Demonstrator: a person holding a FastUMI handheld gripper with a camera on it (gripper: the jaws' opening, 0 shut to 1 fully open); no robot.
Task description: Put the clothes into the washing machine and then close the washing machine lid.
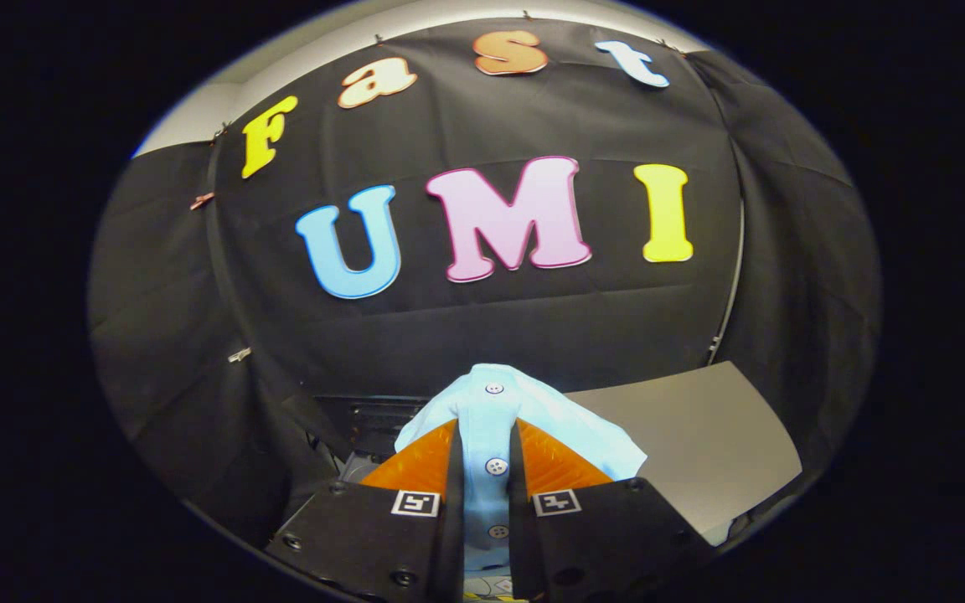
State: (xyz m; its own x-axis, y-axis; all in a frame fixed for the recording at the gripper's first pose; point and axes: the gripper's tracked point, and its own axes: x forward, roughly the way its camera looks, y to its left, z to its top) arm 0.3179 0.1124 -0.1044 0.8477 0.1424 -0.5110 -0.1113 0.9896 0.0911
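Wall [156, 276]: black cloth fills the background, creased, hung across 9 to 3 o'clock beyond everything else.
Table [700, 435]: a pale grey flat surface at about 4 o'clock from the fingers, beyond and beside them; its far edge meets the wall.
Dark frame [365, 419]: a black structure at about 10 o'clock from the fingertips, low against the wall; what it belongs to cannot be told.
Shirt [491, 410]: light blue, buttoned placket running straight up the gap between the fingers. Three white buttons show along it. Cloth bunches into a peak at 12 o'clock just past the fingertips and spills toward 3 o'clock over the table's near edge. It is lifted, held in the gripper, not lying flat.
Gripper [487, 435]: both fingers pressed close on the shirt's placket, one on each side, clenched on the cloth. A square marker sits on each finger base.
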